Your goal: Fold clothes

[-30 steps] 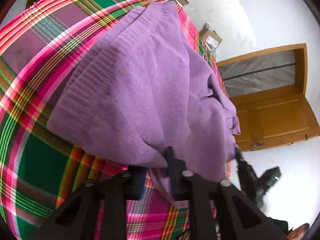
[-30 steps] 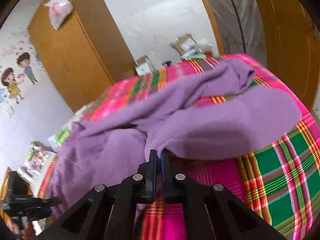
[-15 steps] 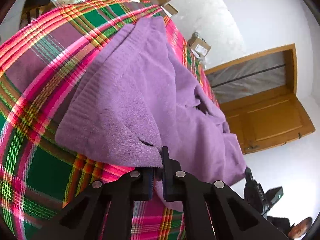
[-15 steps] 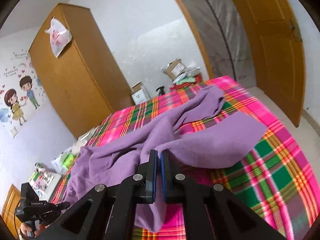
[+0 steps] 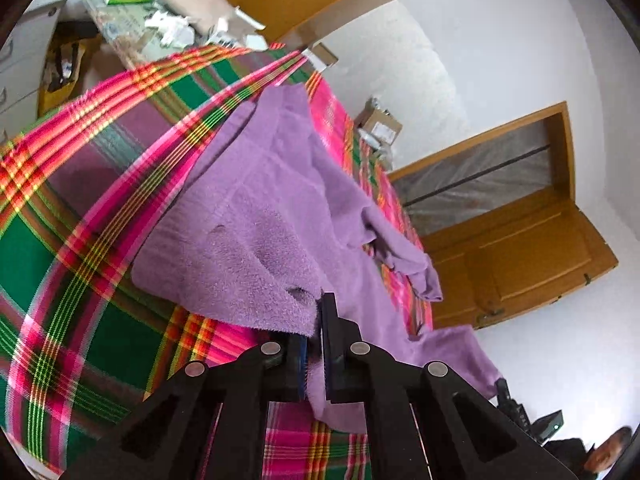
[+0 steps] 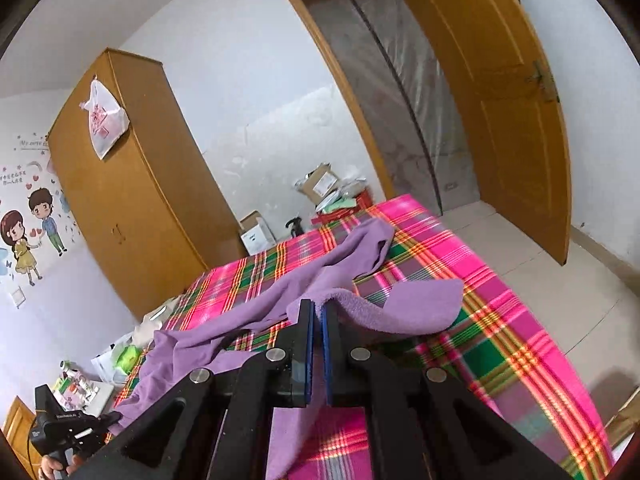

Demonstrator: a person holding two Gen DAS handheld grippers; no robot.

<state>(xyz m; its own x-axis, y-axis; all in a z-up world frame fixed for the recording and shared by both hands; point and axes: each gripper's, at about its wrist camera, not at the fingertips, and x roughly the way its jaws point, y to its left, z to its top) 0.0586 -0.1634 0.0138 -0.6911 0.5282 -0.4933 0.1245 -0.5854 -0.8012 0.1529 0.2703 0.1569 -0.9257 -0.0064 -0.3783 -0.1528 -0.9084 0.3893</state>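
A purple knit sweater (image 5: 260,216) lies spread over a bed with a pink, green and red plaid cover (image 5: 80,208). My left gripper (image 5: 316,320) is shut on the sweater's edge, fabric pinched between its black fingers and lifted off the cover. In the right wrist view the same sweater (image 6: 248,320) stretches across the bed (image 6: 500,320), and my right gripper (image 6: 316,312) is shut on another part of its edge, raised above the cover. The other gripper (image 6: 68,428) shows at lower left, held by a hand. A sleeve (image 6: 368,240) trails toward the far bed end.
A tall wooden wardrobe (image 6: 132,200) stands behind the bed, with cardboard boxes (image 6: 324,184) along the wall. An open wooden door (image 6: 504,92) is at the right over a tiled floor (image 6: 580,280). Clutter (image 5: 160,8) sits on a surface beside the bed's head.
Both grippers have risen and pulled back with the sweater's edge, lifting it off the cover. The left gripper, open a second ago, has shut on the fabric.
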